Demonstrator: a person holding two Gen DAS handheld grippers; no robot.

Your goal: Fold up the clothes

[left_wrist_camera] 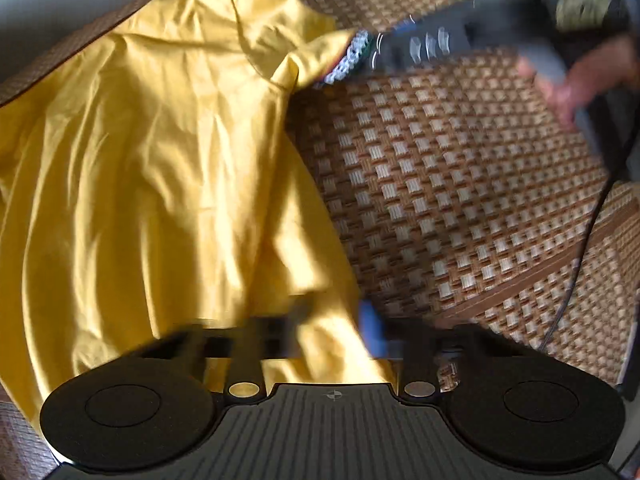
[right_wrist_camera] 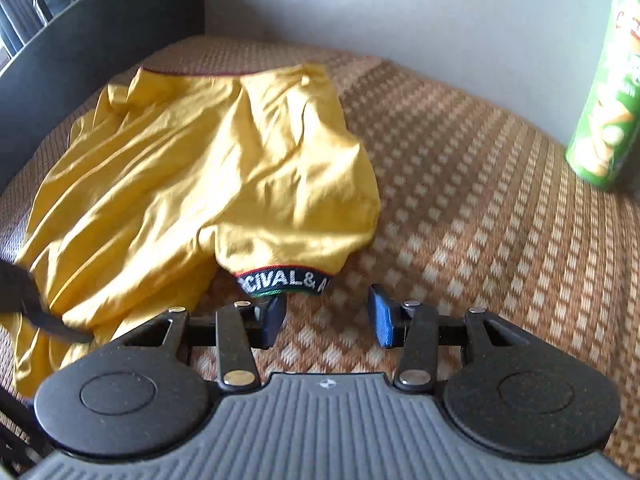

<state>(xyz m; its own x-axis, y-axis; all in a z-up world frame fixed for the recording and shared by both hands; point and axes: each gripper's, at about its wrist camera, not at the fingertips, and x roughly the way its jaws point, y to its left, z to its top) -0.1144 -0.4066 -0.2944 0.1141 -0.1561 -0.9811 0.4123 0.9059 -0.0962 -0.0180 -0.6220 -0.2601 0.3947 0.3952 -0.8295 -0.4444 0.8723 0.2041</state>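
Two hand-held grippers: right (right_wrist_camera: 327, 316) agape near "CIVAL&" cuff (right_wrist_camera: 285, 281), left (left_wrist_camera: 332, 328) unclear.

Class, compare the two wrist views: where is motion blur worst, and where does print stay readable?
Left wrist view: the right gripper and near fingers smear. Right wrist view: sharper, cuff lettering readable; green can bowed by fisheye.

Soft daylight — blurred, perhaps motion

To my right the woven mat (right_wrist_camera: 480, 208) lies bare, open for passing. A green snack can (right_wrist_camera: 606, 112) stands upright at its far edge; the crumpled yellow shirt (right_wrist_camera: 208, 176) covers the left side.
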